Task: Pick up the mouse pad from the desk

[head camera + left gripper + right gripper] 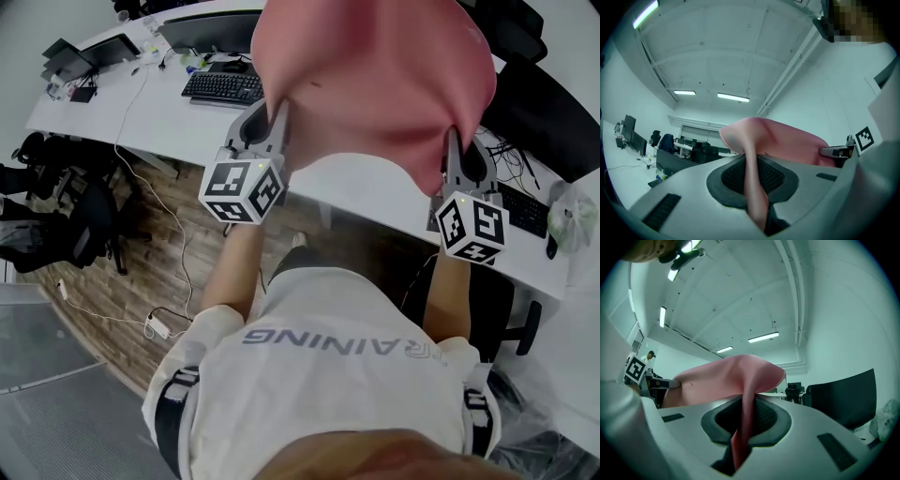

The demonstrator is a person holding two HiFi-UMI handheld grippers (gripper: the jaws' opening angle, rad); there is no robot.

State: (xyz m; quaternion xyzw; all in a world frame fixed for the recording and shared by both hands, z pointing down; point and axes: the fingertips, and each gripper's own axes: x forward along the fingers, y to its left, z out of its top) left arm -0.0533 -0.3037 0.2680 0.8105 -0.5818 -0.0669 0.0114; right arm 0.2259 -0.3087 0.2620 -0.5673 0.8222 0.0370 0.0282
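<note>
The pink mouse pad [375,84] hangs in the air above the white desk [366,192], stretched between both grippers. My left gripper [277,117] is shut on its left edge, and the pad [754,187] shows pinched between the jaws in the left gripper view. My right gripper [452,141] is shut on the pad's right edge, with the pink sheet [745,418] folded between its jaws. Both grippers point level, toward the ceiling lights and far wall.
A black keyboard [223,87] and a monitor [208,33] sit on the desk at the back left, another keyboard [525,211] at the right. Office chairs [75,225] and a cable with a power strip [157,325] lie on the wooden floor at left.
</note>
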